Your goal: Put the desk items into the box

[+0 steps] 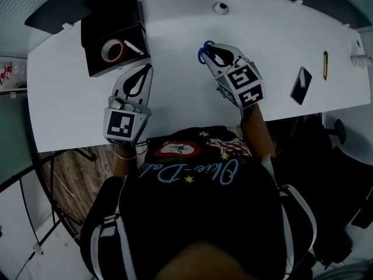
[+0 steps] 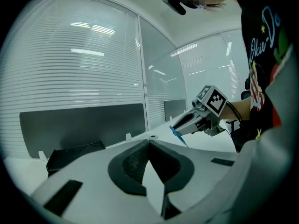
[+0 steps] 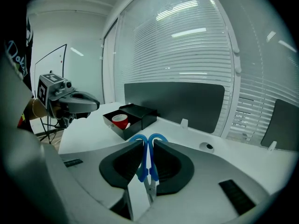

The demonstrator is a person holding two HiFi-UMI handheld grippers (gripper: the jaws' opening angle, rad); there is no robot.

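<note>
Scissors (image 3: 142, 171) lengthwise in right claw (image 3: 148, 143), handles forward.

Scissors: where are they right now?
Head view centre: blue-handled scissors clamped in the right claw over the white desk, right of the black box.

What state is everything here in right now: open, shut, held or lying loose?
left gripper: shut, empty.
right gripper: shut on the scissors.
scissors: closed, gripped by the handles.
black box: open, tape roll inside.
yellow pen: lying loose on the desk.
flat black item: lying loose on the desk.
</note>
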